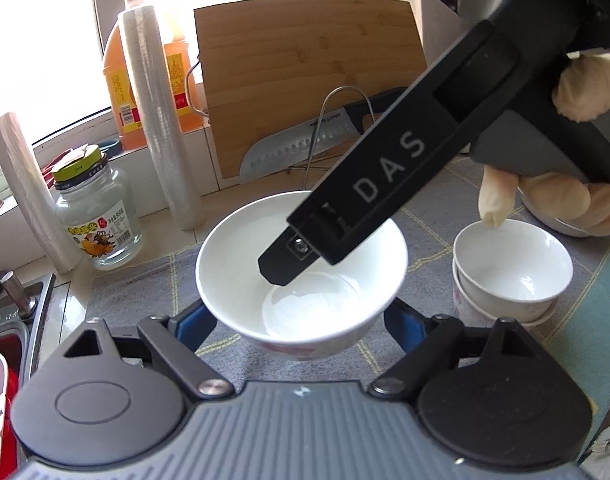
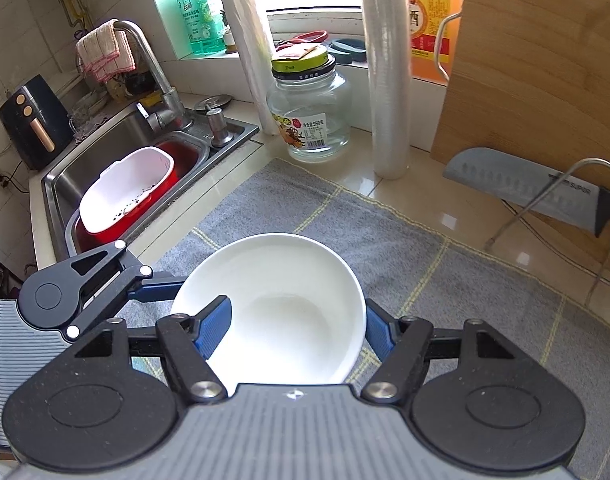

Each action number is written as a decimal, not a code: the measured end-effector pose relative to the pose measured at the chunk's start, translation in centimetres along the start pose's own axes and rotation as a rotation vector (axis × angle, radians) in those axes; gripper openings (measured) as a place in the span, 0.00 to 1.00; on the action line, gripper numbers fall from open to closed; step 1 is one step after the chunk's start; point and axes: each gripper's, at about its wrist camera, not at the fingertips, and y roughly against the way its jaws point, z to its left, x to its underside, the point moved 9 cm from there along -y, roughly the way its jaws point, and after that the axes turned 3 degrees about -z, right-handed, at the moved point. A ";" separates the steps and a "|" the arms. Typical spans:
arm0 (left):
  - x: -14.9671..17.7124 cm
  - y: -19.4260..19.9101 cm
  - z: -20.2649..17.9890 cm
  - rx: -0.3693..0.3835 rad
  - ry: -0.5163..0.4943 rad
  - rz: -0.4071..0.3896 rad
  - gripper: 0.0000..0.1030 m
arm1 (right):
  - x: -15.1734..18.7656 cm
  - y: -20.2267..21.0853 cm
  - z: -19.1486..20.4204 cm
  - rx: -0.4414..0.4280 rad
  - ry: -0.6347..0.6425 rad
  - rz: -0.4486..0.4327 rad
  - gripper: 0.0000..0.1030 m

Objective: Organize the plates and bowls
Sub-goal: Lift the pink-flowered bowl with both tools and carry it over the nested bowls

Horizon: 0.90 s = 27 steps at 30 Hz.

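Here a white bowl (image 1: 301, 280) is gripped from both sides: the left tool (image 1: 301, 320) is clamped on its outer wall with a blue pad on either flank, and the right tool (image 2: 293, 328) is clamped across its rim, one blue finger (image 2: 215, 326) seen inside the bowl and the other outside the wall. In the left wrist view a black finger of the right tool is seen dipping into the bowl from the upper right, with a gloved hand (image 1: 577, 92) wrapped on its handle. The bowl is held above a grey checked mat (image 2: 405, 240) spread on the bench (image 2: 425, 188). Just right of it, in the left view, a stack of smaller white bowls (image 1: 513, 272) is seen on the mat. Behind, a glass jar (image 2: 309, 116) with a yellow-green lid, two rolls of cling film (image 2: 385, 80), an orange oil bottle (image 1: 145, 68), a bamboo cutting board (image 1: 305, 76) and a cleaver (image 2: 537, 196) in a wire rack are ranged by the window. At the left a steel sink (image 2: 105, 148) holds a white colander (image 2: 125, 188) in a red basin.
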 end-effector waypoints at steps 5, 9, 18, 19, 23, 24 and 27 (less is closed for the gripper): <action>-0.6 0.6 -1.6 0.019 -0.017 -0.010 0.87 | 1.0 1.7 -0.6 0.017 -0.012 -0.017 0.73; -1.3 1.0 -3.0 0.042 -0.033 -0.020 0.87 | 1.7 3.0 -1.3 0.029 -0.022 -0.023 0.73; -2.8 0.8 -6.4 0.099 -0.068 -0.047 0.87 | 3.4 6.4 -3.4 0.080 -0.052 -0.043 0.73; -2.9 0.7 -6.8 0.106 -0.074 -0.049 0.87 | 3.6 6.8 -3.7 0.087 -0.058 -0.046 0.73; -3.4 0.3 -8.5 0.140 -0.098 -0.056 0.87 | 4.6 8.1 -5.0 0.119 -0.084 -0.056 0.73; -3.5 0.2 -8.9 0.151 -0.102 -0.055 0.87 | 4.8 8.4 -5.3 0.127 -0.091 -0.057 0.73; -3.5 -0.2 -10.1 0.178 -0.114 -0.055 0.87 | 5.7 9.3 -6.2 0.150 -0.113 -0.059 0.73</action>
